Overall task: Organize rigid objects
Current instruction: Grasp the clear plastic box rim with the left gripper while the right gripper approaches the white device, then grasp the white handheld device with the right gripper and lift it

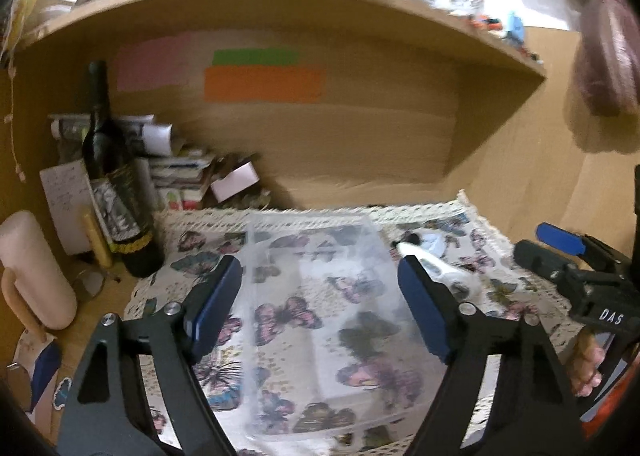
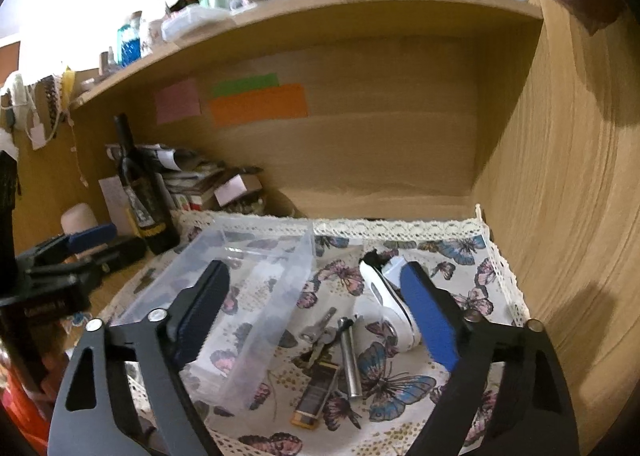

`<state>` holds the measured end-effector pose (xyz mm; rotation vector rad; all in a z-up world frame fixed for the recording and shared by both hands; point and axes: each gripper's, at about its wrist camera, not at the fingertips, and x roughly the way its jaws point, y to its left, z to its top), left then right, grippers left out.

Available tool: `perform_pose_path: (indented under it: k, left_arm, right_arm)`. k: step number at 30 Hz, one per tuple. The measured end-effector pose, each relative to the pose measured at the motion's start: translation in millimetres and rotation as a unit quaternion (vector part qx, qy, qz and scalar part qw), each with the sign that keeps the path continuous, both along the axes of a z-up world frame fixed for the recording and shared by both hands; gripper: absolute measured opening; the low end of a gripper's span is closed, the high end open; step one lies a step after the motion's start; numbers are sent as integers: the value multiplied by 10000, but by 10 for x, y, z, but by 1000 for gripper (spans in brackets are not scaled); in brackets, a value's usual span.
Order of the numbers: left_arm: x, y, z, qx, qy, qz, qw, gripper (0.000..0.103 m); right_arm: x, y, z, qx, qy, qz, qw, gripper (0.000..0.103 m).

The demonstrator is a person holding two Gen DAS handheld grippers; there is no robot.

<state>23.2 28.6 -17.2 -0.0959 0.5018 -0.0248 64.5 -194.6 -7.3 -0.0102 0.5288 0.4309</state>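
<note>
A clear plastic box [image 1: 320, 256] [image 2: 260, 256] lies on a butterfly-print cloth [image 1: 500, 288] [image 2: 460, 256]. My left gripper [image 1: 320, 304] is open, and the box shows between and beyond its fingers without the pads touching it. Right of the box lie a white device [image 2: 380, 292] [image 1: 436, 268], keys [image 2: 320, 336], a metal cylinder [image 2: 350, 356] and a small dark brown-and-gold object [image 2: 316, 396]. My right gripper [image 2: 314, 314] is open over these loose items, its right pad in front of the white device. Each gripper appears in the other's view: the right one [image 1: 548, 250], the left one [image 2: 106, 244].
A dark wine bottle [image 1: 116, 183] [image 2: 140, 195] stands left of the cloth, before stacked papers and boxes [image 2: 200, 183]. A pale pink cylinder [image 1: 32, 268] stands at the far left. A cluttered wooden shelf [image 1: 280, 3] overhangs the desk. A wooden side wall [image 2: 560, 175] closes the right.
</note>
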Motion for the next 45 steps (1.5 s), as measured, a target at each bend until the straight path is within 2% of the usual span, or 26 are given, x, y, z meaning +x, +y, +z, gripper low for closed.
perform_pose_path:
  k: [8, 11, 16, 22, 24, 27, 33, 37, 38, 39, 45]
  left_arm:
    - [348, 402, -301, -80, 966, 234, 9950, 46]
    - [440, 482, -442, -181, 1347, 153, 9906, 42]
    - [534, 496, -608, -160, 1855, 17, 9825, 36]
    - [604, 461, -747, -182, 2275, -207, 9734, 20]
    - [624, 461, -781, -200, 2357, -233, 9713, 14]
    - [650, 477, -830, -328, 2438, -299, 9688, 12]
    - [653, 476, -844, -342, 2384, -287, 9701, 12]
    - [663, 470, -846, -293, 2342, -293, 9713, 12]
    - [667, 472, -846, -298, 2335, -291, 9715, 12]
    - [671, 475, -848, -302, 2332, -289, 9715, 12]
    - [669, 473, -844, -290, 2308, -284, 9722, 12]
  right_arm:
    - [257, -132, -181, -323, 413, -179, 9985, 58]
    - [383, -225, -278, -391, 677, -294, 9965, 52]
    - [552, -349, -444, -481, 1083, -469, 9918, 46]
    - [747, -361, -631, -653, 1484, -533, 9853, 45]
    - [836, -326, -683, -754, 1597, -532, 9828, 45]
    - [977, -293, -752, -919, 1717, -465, 9797, 45]
    - [1170, -279, -998, -910, 2241, -352, 9697, 45]
    - [1206, -252, -1114, -867, 2401, -321, 9664, 44]
    - [1213, -240, -1140, -903, 2413, -352, 9656, 38]
    - [1221, -228, -1159, -898, 2429, -346, 9653, 37]
    - [1074, -233, -952, -855, 1965, -474, 9756, 36]
